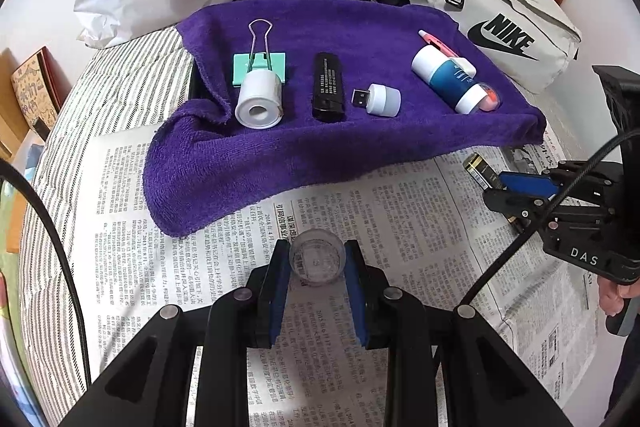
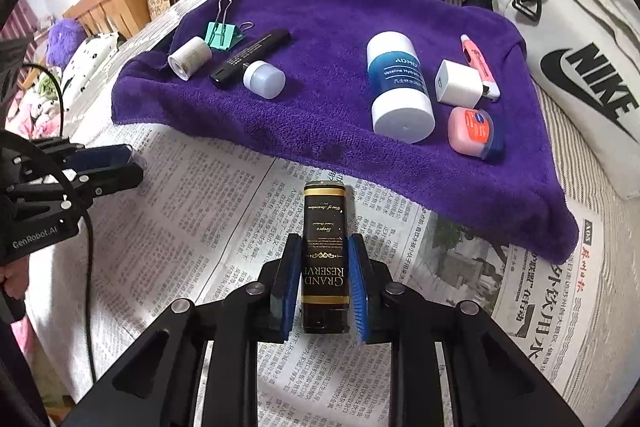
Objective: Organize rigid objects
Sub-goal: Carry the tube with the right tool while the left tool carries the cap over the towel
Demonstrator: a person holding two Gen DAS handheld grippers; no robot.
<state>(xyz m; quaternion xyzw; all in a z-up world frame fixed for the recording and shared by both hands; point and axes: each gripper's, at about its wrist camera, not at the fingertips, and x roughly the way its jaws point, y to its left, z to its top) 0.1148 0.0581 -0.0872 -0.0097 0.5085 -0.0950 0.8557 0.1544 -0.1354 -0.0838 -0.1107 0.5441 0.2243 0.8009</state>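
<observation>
Blue-padded fingers of the left gripper (image 1: 317, 263) squeeze a small clear round plastic cup (image 1: 317, 259) just above the printed newspaper (image 1: 400, 227); meanwhile the right gripper (image 2: 325, 259) clamps a glossy black-and-gold rectangular lighter (image 2: 323, 259) lying flat on that paper. Beyond, a fuzzy purple towel (image 2: 320, 131) carries a white-and-blue cylindrical tube (image 2: 398, 87), a slim black stick (image 2: 252, 57), a white roll (image 2: 189, 57), a teal binder clip (image 2: 220, 34), a white cube adapter (image 2: 458, 83), a frosted USB light (image 2: 264, 79), a pink balm tin (image 2: 472, 131)
</observation>
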